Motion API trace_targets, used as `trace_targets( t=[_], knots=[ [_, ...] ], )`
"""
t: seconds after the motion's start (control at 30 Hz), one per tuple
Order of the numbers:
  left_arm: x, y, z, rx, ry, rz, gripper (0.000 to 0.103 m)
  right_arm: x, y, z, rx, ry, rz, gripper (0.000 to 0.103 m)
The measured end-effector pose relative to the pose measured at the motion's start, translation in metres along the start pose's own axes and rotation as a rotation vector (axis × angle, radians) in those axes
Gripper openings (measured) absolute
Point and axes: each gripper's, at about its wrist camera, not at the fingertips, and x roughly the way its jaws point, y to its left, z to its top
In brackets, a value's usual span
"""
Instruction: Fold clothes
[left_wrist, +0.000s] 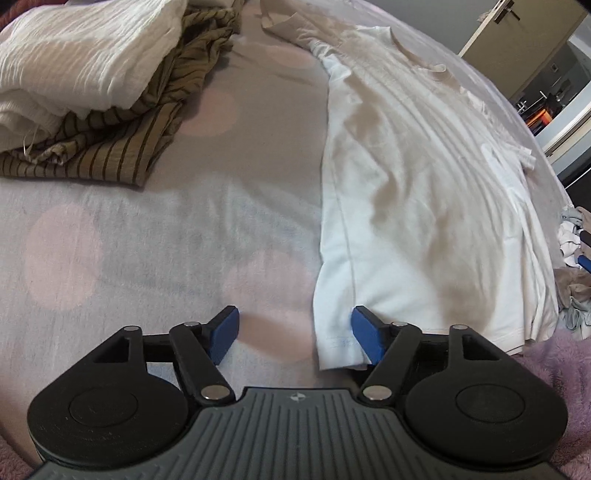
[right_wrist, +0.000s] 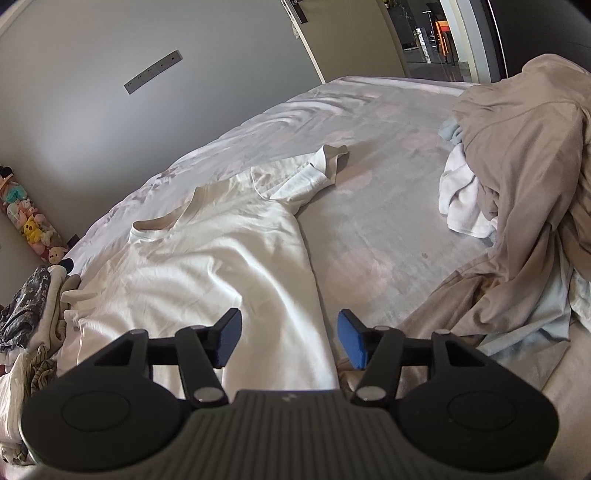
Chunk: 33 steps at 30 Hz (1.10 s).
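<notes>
Lying flat on the bed (left_wrist: 166, 229), the white T-shirt (left_wrist: 424, 192) has its hem corners between both tongs, left (left_wrist: 293, 338) and right (right_wrist: 288, 339) (each spread apart, gripping nothing).

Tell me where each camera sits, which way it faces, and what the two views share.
Left wrist: on the left tool, looking down the bed at the white shirt's hem corner; its open fingers show.
Right wrist: on the right tool, looking up the shirt towards the grey wall; its open fingers straddle the hem.
Shared: the same shirt and bed.
</notes>
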Motion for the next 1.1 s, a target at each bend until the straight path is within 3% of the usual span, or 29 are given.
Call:
trace_targets(
  t=[0.07,0.2,0.27,0.3,0.53,0.63,0.77,0.9,0.97,1.0,1.03,1.1],
  knots=[
    [0.002,0.002,-0.002,-0.001,-0.007,-0.011,0.070,0.001,0.001,0.000,-0.004,0.002,0.000,0.062],
    [0.008,0.001,-0.004,-0.012,-0.016,-0.046,0.090,0.002,0.002,-0.001,-0.013,0.007,-0.001,0.063],
    [0.010,0.003,-0.004,-0.031,-0.025,-0.080,0.093,0.002,0.003,-0.001,-0.014,0.007,-0.002,0.063],
    [0.011,0.004,-0.005,-0.042,-0.030,-0.097,0.103,0.002,0.003,-0.001,-0.013,0.007,-0.002,0.063],
    [0.011,0.018,-0.007,-0.149,-0.101,-0.178,0.103,0.002,0.003,-0.001,-0.009,0.008,0.001,0.064],
    [0.011,0.021,-0.012,-0.194,-0.180,-0.197,0.103,0.002,0.003,-0.001,-0.008,0.009,0.002,0.065],
    [0.011,0.024,-0.006,-0.192,-0.172,-0.214,0.103,0.002,0.003,-0.001,-0.005,0.009,0.004,0.066],
    [0.009,0.012,-0.008,-0.098,-0.181,-0.163,0.094,0.003,0.003,-0.001,-0.004,0.013,0.005,0.066],
    [0.005,0.004,-0.011,-0.032,-0.178,-0.104,0.079,0.004,0.003,-0.001,-0.008,0.018,0.004,0.066],
    [0.002,-0.001,-0.011,0.000,-0.183,-0.085,0.066,0.004,0.003,-0.001,-0.009,0.020,0.004,0.066],
    [-0.001,-0.005,-0.013,0.029,-0.186,-0.085,0.054,0.004,0.004,-0.001,-0.010,0.022,0.003,0.066],
    [-0.007,-0.010,-0.017,0.040,-0.178,-0.122,0.045,0.004,0.003,-0.001,-0.010,0.025,0.003,0.066]
  ],
)
